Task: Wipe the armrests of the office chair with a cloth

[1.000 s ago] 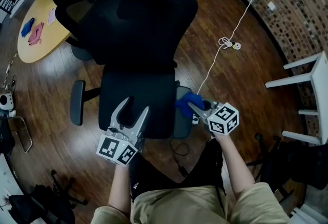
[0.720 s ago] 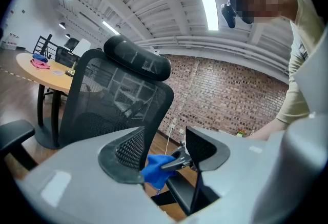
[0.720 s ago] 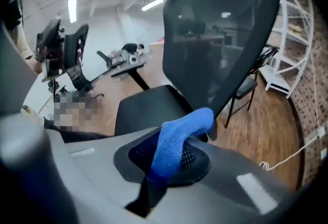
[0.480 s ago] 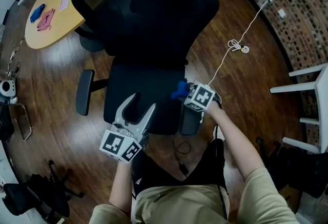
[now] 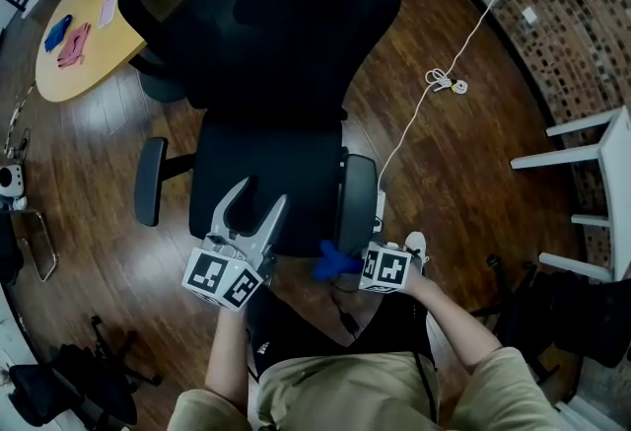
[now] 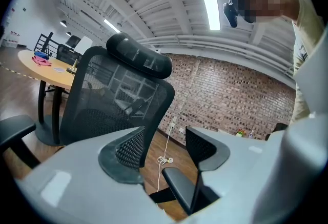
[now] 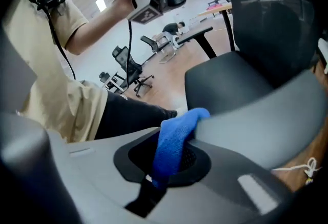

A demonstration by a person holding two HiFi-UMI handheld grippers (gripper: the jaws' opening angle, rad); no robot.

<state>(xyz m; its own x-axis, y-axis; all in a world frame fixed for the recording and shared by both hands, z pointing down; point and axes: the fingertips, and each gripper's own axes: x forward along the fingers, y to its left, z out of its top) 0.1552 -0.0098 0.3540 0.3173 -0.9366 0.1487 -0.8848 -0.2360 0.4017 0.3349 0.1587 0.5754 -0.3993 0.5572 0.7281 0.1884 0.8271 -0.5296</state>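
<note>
While clamped on blue cloth (image 5: pixel 328 264) just off the near end of right armrest (image 5: pixel 357 202), bring right gripper (image 5: pixel 342 263) onto the pad and draw cloth flat along its length (left gripper (image 5: pixel 256 199) empty, jaws apart, just narrowed slightly).

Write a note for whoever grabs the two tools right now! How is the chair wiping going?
Left tool: jaws apart and empty, just closed a little, over the front of the seat.
Right tool: shut on the blue cloth, just past the near end of the right-side armrest.
Done: in the last second the cloth moved along that armrest.
Still to do: left-side armrest, no cloth near it; repeat the right one if needed.
</note>
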